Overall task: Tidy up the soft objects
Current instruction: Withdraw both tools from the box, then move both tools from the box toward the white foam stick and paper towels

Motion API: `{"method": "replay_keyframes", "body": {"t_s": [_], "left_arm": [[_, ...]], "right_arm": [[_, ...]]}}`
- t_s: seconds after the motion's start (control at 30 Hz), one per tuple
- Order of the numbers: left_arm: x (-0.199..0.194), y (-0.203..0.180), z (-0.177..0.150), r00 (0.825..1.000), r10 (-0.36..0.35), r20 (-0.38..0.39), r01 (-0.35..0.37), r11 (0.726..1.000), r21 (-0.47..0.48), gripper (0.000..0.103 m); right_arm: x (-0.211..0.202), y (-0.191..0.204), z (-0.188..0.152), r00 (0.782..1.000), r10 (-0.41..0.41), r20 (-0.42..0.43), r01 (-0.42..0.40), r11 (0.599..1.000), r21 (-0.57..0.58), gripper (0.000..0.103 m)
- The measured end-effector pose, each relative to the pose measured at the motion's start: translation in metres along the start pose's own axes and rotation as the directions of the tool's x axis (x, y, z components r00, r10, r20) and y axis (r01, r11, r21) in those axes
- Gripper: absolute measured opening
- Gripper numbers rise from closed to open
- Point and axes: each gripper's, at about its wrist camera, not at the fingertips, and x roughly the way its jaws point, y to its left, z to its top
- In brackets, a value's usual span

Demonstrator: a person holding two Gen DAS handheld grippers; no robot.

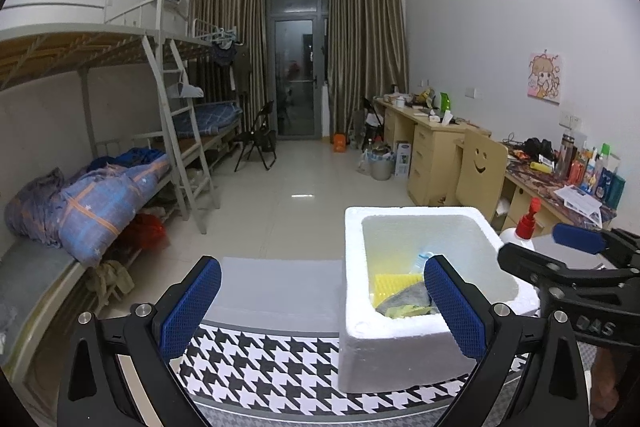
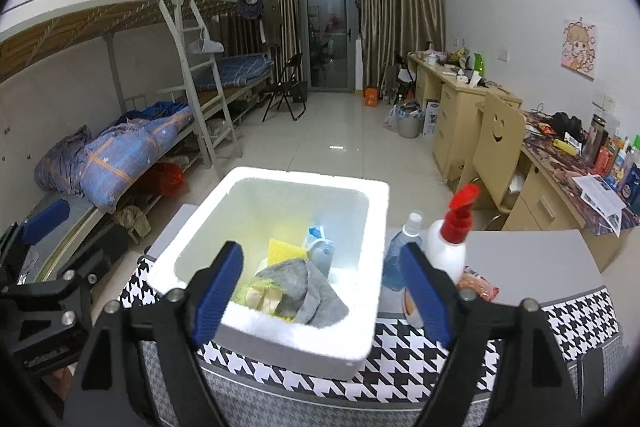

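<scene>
Right wrist view: surface point(image 2: 532, 259) carries a white foam box point(image 2: 372, 247) at its front edge, serving as collection bin; grey cloth point(image 2: 316, 291) and yellow sponge point(image 2: 280, 249) lie inside. Spray bottle point(image 2: 448, 239) stands just right, outside. Right hand-held gripper point(image 2: 320, 291) hovers spread, empty, over the box; left hand-held gripper point(image 1: 324, 307) likewise spread, empty, at its left wall.

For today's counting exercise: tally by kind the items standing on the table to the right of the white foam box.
White spray bottle with red trigger: 1
Clear bottle of blue liquid: 1
Orange-red snack packet: 1
Total: 3
</scene>
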Motion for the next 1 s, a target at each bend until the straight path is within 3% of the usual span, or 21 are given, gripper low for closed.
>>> {"method": "replay_keyframes", "body": {"t_s": [0.07,1.0], "left_arm": [[-0.005,0.000,0.001,1.000,-0.008,0.000,0.008,1.000,0.004,0.102],[-0.092,-0.031,-0.014,0.992,-0.093,0.084,0.089,0.995,0.053,0.102]], "right_arm": [[-0.008,0.003,-0.001,1.000,0.001,0.013,-0.001,1.000,-0.019,0.092],[-0.105,-0.017,-0.040,0.989,-0.068,0.128,0.075,0.996,-0.051,0.093]]}}
